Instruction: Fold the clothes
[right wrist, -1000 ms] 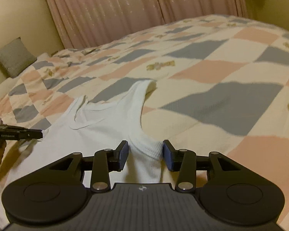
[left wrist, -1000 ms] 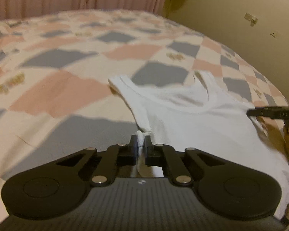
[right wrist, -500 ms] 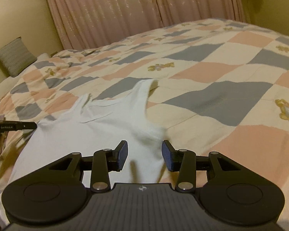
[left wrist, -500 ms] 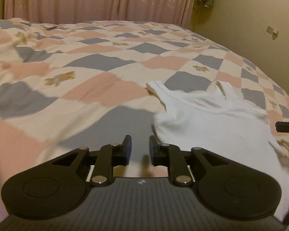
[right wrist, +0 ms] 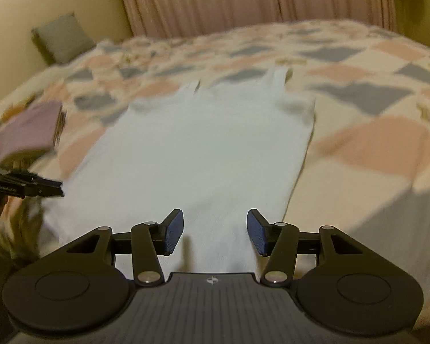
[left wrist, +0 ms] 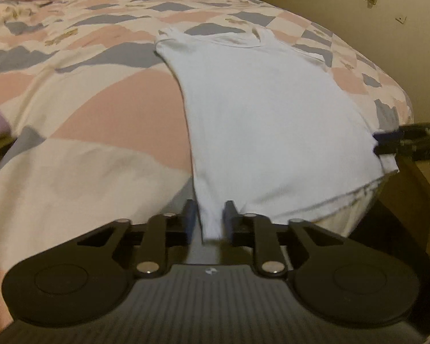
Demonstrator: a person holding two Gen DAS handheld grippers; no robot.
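Left tool (left wrist: 207, 218) narrow, straddling hem corner of white tank top (left wrist: 266, 120) on bed (left wrist: 86, 120); right tool (right wrist: 215, 230) wide over opposite corner. Close both evenly before lifting.

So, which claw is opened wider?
The right claw: its fingers stand far apart over the white top; those of the left claw flank its hem corner.
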